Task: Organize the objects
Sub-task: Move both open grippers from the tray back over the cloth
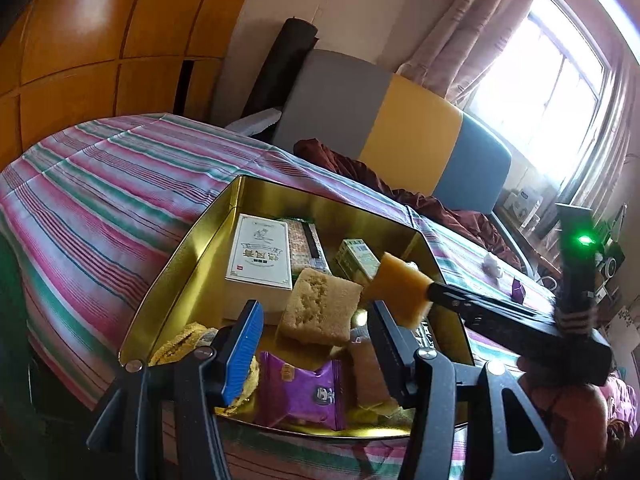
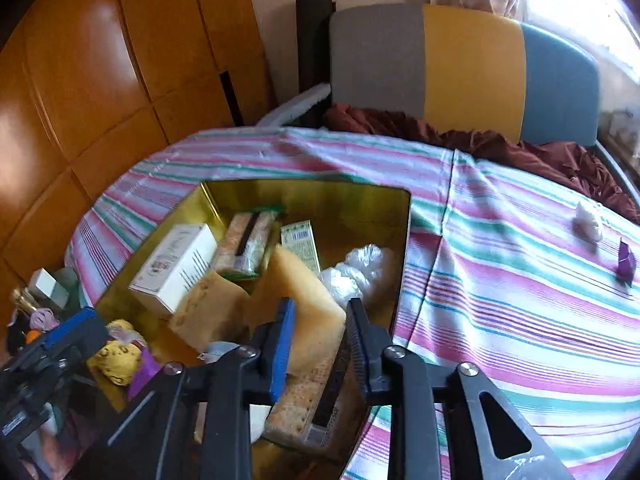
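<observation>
A gold tin point(image 1: 188, 240) sits open on a bed point(image 1: 100, 184) spread with a pink, green and white striped sheet. Inside it, from left to right in the left wrist view: a yellow spotted snack point(image 1: 180, 344) in the near left corner, a white box point(image 1: 262, 258) lying flat, a brown-patterned packet point(image 1: 306, 246) and a small green carton point(image 1: 354, 258) at the far side, with a pale square cake point(image 1: 322, 306) leaning near the middle and a purple wrapped packet point(image 1: 300, 394) at the near edge.

The left gripper point(image 1: 316, 360) hangs over the near side of the tin, its fingers point(image 1: 240, 352) spread wide with nothing between them. To its right, the right gripper point(image 2: 320, 344) reaches in over the tin's right wall — its fingers point(image 2: 282, 344) pressed narrow on a yellow sponge-like block point(image 2: 304, 292), held above the tin's contents. In the right wrist view a clear plastic wrapper point(image 2: 356, 272) lies in the tin's right part, just beyond the held block.

Further right, out on the sheet and well apart from the tin, lie a small white wad point(image 2: 587, 220) and a purple scrap point(image 2: 625, 262). Behind the bed stand a grey, yellow and blue headboard point(image 1: 408, 136) with a dark red cloth point(image 2: 500, 144) bunched at its foot, and a bright window point(image 1: 540, 72) with curtains.
</observation>
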